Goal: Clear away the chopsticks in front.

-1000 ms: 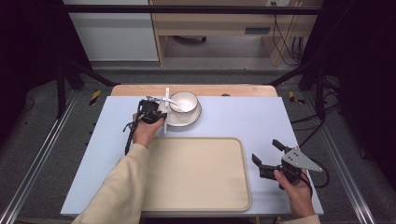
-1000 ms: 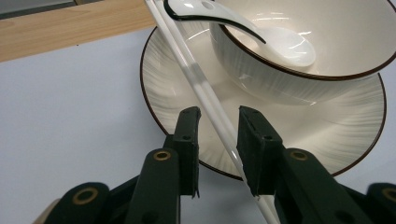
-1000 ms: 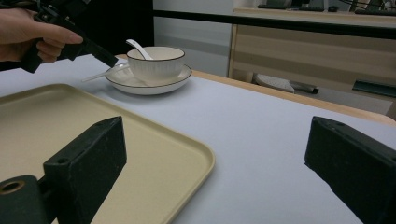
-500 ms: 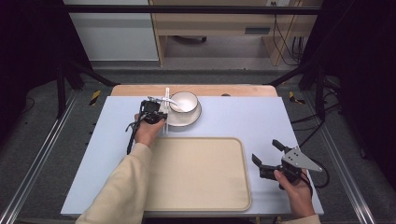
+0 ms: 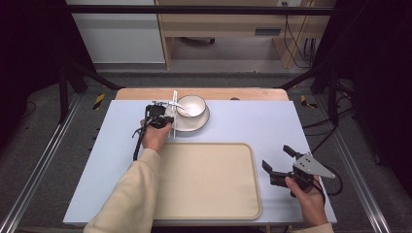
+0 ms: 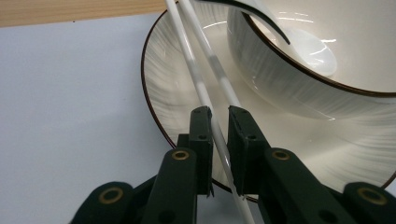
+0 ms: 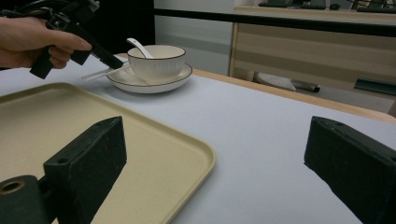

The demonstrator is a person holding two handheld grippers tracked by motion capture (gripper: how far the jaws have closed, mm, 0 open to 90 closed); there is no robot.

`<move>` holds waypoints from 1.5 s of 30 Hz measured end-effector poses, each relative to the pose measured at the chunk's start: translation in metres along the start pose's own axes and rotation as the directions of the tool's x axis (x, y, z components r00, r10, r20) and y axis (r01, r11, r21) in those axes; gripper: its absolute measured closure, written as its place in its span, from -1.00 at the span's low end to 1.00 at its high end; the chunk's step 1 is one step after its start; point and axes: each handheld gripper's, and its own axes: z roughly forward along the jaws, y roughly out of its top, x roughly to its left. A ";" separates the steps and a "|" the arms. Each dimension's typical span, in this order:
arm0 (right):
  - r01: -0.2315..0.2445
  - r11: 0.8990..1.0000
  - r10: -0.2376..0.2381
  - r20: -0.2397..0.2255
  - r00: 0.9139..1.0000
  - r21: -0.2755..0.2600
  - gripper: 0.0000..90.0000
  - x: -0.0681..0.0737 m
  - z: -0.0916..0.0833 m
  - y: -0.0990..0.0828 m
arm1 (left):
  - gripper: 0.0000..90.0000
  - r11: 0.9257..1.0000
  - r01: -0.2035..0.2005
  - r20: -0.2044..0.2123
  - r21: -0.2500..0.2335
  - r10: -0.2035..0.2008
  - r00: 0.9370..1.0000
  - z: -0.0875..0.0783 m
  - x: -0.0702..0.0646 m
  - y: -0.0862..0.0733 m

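Note:
A white bowl [image 5: 193,106] with a dark rim stands on a matching plate [image 5: 202,122] at the back of the table, and a white spoon [image 6: 309,47] rests in it. Two white chopsticks [image 5: 174,98] lie across the plate's left rim. My left gripper [image 6: 218,114] sits low at that rim, its jaws nearly together around one chopstick [image 6: 198,81]; the other runs just past the right jaw. In the right gripper view the left gripper [image 7: 114,62] touches the plate's near edge. My right gripper [image 5: 276,158] hovers open and empty at the front right.
A large beige tray [image 5: 209,187] lies in the front middle of the blue-grey mat [image 5: 252,121], between my two hands. Its right rim [image 7: 205,161] is just left of my right gripper. A wooden table edge [image 5: 243,93] runs behind the plate.

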 end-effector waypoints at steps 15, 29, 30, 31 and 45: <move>-0.001 1.000 0.001 -0.001 1.000 0.000 -0.87 -0.001 0.000 -0.001 | 0.90 1.000 -0.015 -0.056 -0.017 0.014 0.998 -0.002 0.002 0.000; -0.003 1.000 0.003 -0.004 1.000 0.000 -0.87 -0.001 0.001 0.000 | 0.91 0.998 -0.037 -0.073 -0.057 0.033 0.997 -0.032 0.014 0.000; -0.003 1.000 0.003 -0.004 1.000 -0.001 -0.87 0.000 0.001 0.000 | 0.91 0.998 -0.035 -0.074 -0.060 0.031 0.997 -0.036 0.015 -0.001; 0.002 1.000 -0.002 -0.005 1.000 0.000 -0.87 -0.001 0.001 0.000 | 0.91 0.997 -0.029 -0.077 -0.069 0.024 0.997 -0.040 0.017 -0.002; -0.009 1.000 0.009 -0.015 1.000 -0.012 -0.86 0.003 0.001 0.002 | 0.91 0.986 0.060 -0.104 -0.153 -0.077 0.992 -0.113 0.021 -0.060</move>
